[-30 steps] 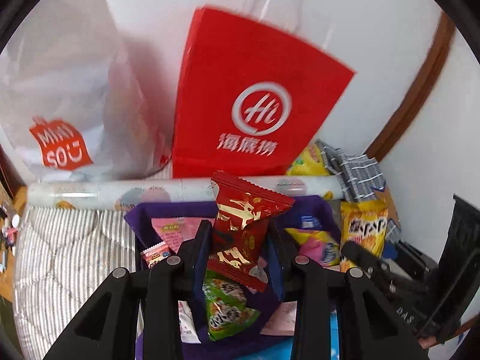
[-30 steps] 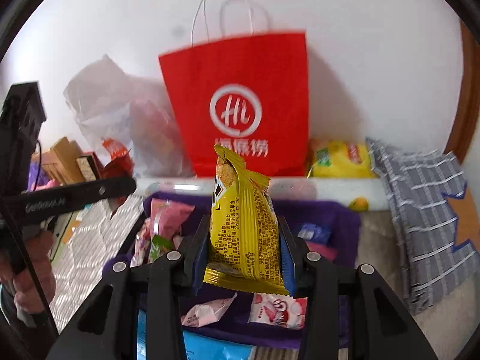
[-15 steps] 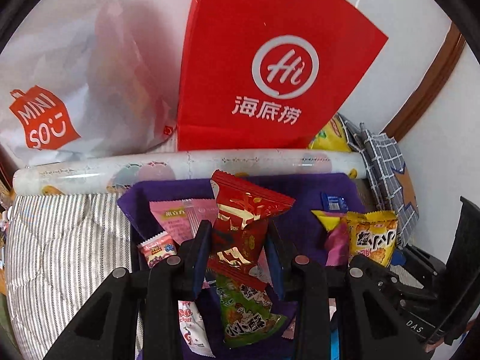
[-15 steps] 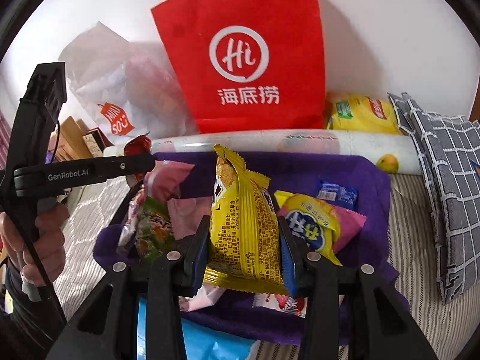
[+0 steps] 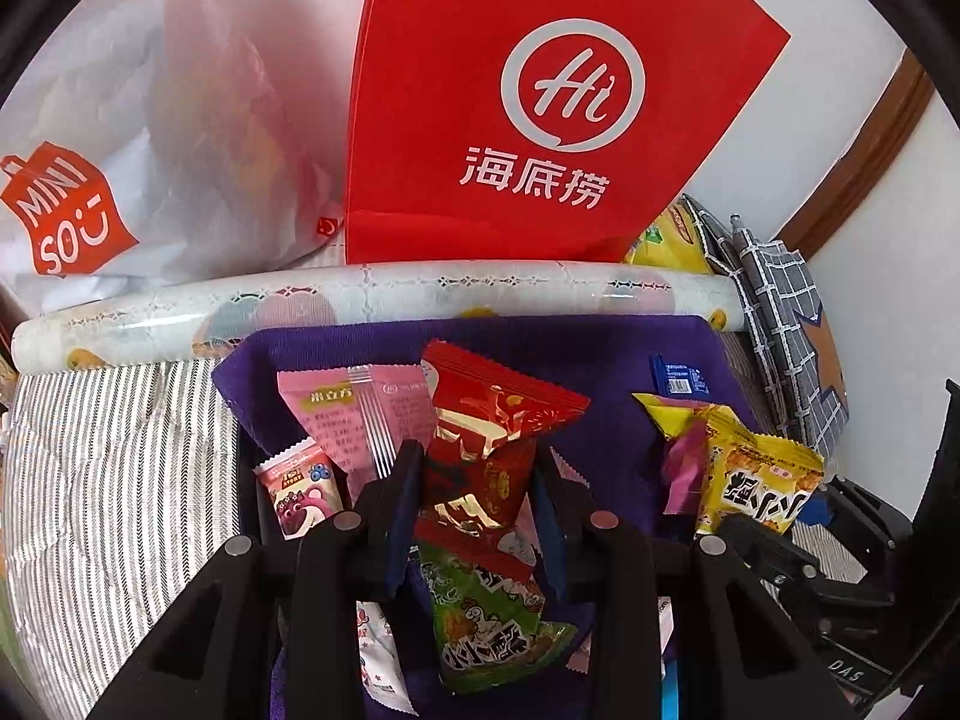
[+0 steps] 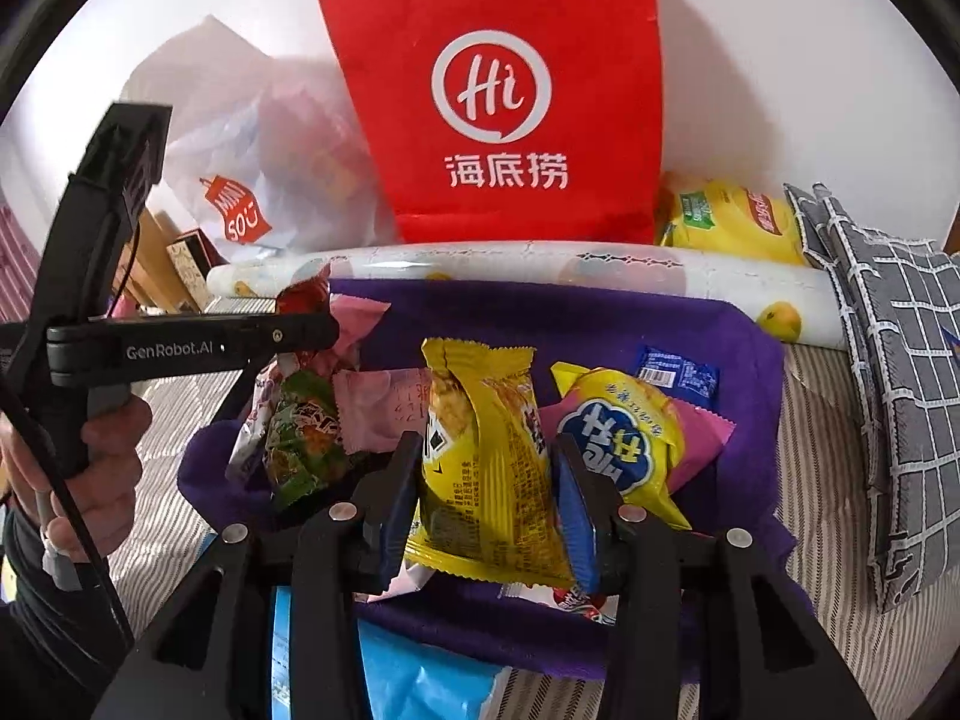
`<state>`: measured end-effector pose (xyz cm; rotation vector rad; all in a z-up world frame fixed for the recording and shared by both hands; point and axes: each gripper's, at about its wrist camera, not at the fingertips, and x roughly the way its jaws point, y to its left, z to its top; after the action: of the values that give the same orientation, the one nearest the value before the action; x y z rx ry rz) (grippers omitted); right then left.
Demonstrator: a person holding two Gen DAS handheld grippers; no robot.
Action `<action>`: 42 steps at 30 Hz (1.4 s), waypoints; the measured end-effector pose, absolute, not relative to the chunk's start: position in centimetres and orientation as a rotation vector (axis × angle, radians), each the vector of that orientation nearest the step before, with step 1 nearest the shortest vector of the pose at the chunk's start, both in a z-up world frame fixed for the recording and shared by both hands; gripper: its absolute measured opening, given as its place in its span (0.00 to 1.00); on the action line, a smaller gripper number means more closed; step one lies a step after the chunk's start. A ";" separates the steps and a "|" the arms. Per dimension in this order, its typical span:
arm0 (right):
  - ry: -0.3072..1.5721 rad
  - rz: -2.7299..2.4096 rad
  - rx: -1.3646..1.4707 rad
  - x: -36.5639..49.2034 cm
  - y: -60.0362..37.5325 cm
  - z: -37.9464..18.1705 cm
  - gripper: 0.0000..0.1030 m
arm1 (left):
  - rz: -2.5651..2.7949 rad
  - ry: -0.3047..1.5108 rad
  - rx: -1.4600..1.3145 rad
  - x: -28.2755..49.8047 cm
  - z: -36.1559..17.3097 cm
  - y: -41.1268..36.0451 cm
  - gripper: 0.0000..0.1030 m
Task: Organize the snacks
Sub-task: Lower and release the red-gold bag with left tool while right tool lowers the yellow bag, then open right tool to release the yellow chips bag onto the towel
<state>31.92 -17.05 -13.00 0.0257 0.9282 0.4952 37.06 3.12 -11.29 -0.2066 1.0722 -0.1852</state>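
1. Fingers of the left gripper (image 5: pixel 477 504) press both sides of a red and gold snack packet (image 5: pixel 486 456), jaws narrowly apart and closed on it. The packet stands upright, long axis vertical, its crimped top edge pointing up and away from the camera.
2. Fingers of the right gripper (image 6: pixel 489 498) flank a yellow snack packet (image 6: pixel 486 468), also upright with its long axis vertical. These jaws have just been opening; a dark gap shows at the left pad and the right pad stands just beside the packet, so the grip looks slack.
3. Both packets hang just over a purple cloth bin (image 6: pixel 600 312) resting on striped bedding (image 5: pixel 120 480).
4. Inside the bin, under the left gripper, lie one green packet (image 5: pixel 492 630), one pink packet (image 5: pixel 348 414), one small pink bear-print sachet (image 5: pixel 300 498) and one white sachet (image 5: pixel 378 654).
5. Toward the right side lie one yellow and pink puffed bag (image 6: pixel 624 438) and one small blue sachet (image 6: pixel 678 372).
6. A person's hand (image 6: pixel 96 480) grips the left gripper's handle, seen from the right wrist view.
7. Behind the bin one patterned paper roll (image 5: pixel 420 294) lies crosswise.
8. Farther back, against the white wall, stand one red paper bag (image 5: pixel 540 102) and one white plastic bag (image 5: pixel 150 138); a yellow bag (image 6: pixel 732 219) and grey checked cloth (image 6: pixel 888 330) sit at the right.
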 end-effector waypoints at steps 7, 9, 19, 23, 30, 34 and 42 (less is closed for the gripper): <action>0.910 0.500 0.029 31.4 -17.8 -12.5 0.47 | -0.191 1.070 -0.196 37.1 -11.4 3.0 0.32; 0.909 0.505 0.027 31.4 -17.6 -12.7 0.38 | -0.198 1.070 -0.198 37.1 -11.4 2.9 0.32; 0.884 0.531 0.023 31.0 -16.9 -12.4 0.37 | -0.216 1.077 -0.189 37.0 -11.7 2.4 0.32; 0.877 0.540 0.068 31.0 -18.0 -11.9 0.37 | -0.218 1.083 -0.184 37.0 -11.8 2.2 0.32; 0.904 0.528 0.054 31.3 -17.9 -12.4 0.37 | -0.234 1.104 -0.182 37.2 -12.2 1.9 0.36; 0.926 0.529 0.023 31.2 -17.5 -12.8 0.37 | -0.248 1.110 -0.190 37.1 -12.0 1.7 0.50; 0.914 0.517 0.080 31.4 -16.8 -13.3 0.15 | -0.261 1.078 -0.179 36.5 -10.7 1.7 0.54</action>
<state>31.39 -16.77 -13.28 0.0795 0.9144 0.5173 36.51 1.73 -10.68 -0.1791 1.0781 -0.2615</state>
